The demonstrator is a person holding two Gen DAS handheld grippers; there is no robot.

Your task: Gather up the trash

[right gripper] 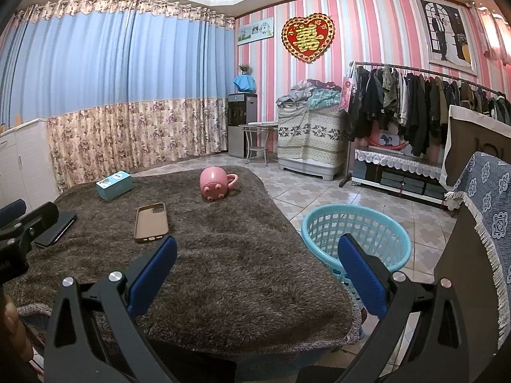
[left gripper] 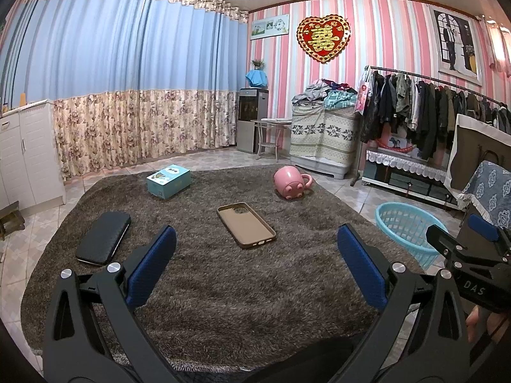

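Note:
On a shaggy brown rug-covered table (left gripper: 223,287) (right gripper: 242,274) lie a tan phone case (left gripper: 246,229) (right gripper: 151,222), a black wallet-like case (left gripper: 103,237) (right gripper: 57,228), a teal box (left gripper: 168,181) (right gripper: 114,185) and a pink pig mug on its side (left gripper: 290,185) (right gripper: 215,184). A light blue basket (left gripper: 407,233) (right gripper: 356,239) stands on the floor to the right. My left gripper (left gripper: 255,268) is open and empty above the rug, short of the phone case. My right gripper (right gripper: 255,271) is open and empty over the rug's right edge, near the basket.
A white cabinet (left gripper: 25,156) stands at left. A clothes rack (left gripper: 431,108), a covered chest (left gripper: 322,134), a water dispenser (left gripper: 252,118) and a low TV stand (left gripper: 405,172) line the far wall. A cloth-draped dark cabinet (right gripper: 479,223) is close at right. The floor is tiled.

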